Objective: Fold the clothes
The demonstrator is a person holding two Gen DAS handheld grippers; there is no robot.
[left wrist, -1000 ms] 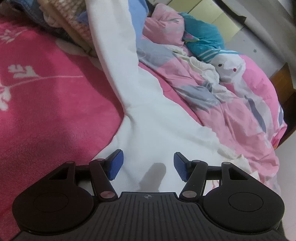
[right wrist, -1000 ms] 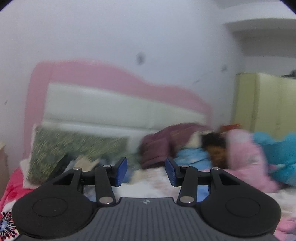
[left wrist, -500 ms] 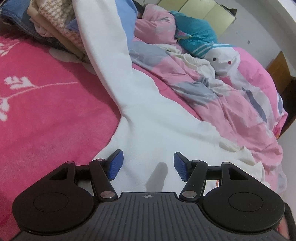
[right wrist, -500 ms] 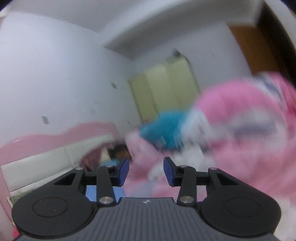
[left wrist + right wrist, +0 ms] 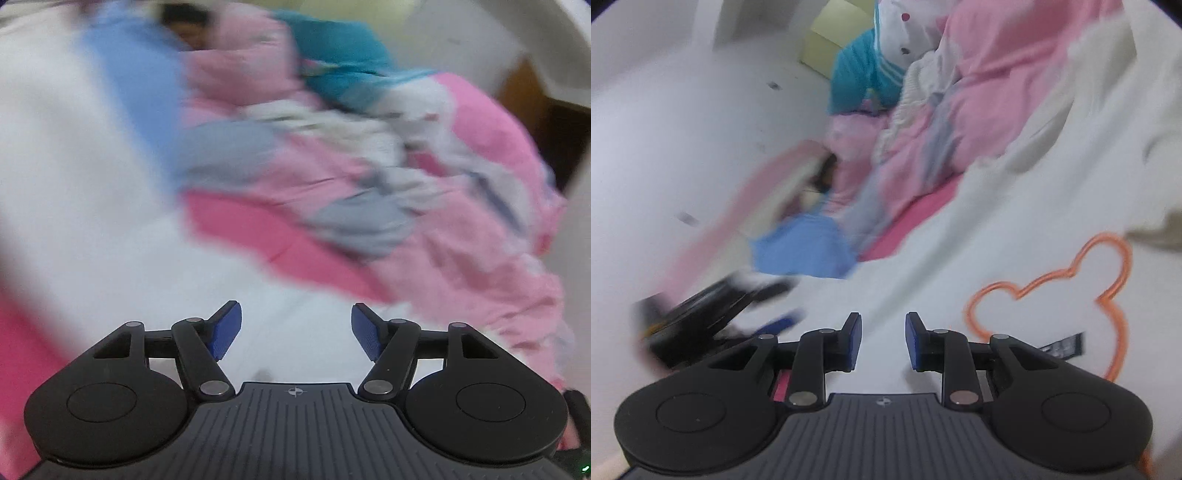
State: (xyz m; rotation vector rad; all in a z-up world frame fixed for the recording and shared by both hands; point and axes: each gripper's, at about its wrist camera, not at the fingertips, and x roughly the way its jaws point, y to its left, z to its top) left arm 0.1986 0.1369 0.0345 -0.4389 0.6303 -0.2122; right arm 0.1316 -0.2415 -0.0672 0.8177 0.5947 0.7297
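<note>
- Two hand-held grippers show, one per wrist view, and both pictures are smeared by motion blur.
- We see the left hand-held gripper with its blue pads spread wide and nothing between them; its jaws have just been opening.
- Under and ahead of it lies the white fabric garment, running from 6 o'clock up to 10 o'clock of the left wrist view, with a light blue panel near 11 o'clock.
- We cannot tell whether the left pads touch the cloth.
- At 2 o'clock a rumpled pink, grey and white quilt is heaped on the bed, with a teal striped garment at 12 o'clock.
- The right hand-held gripper has its pads drawn near each other with a narrow gap left; its jaws have just been closing, and no cloth is between them.
- In the right wrist view the white garment fills 6 to 2 o'clock, bearing an orange bear-shaped outline at 3 o'clock.
- The left hand-held gripper appears there as a dark blur at 8 o'clock.
</note>
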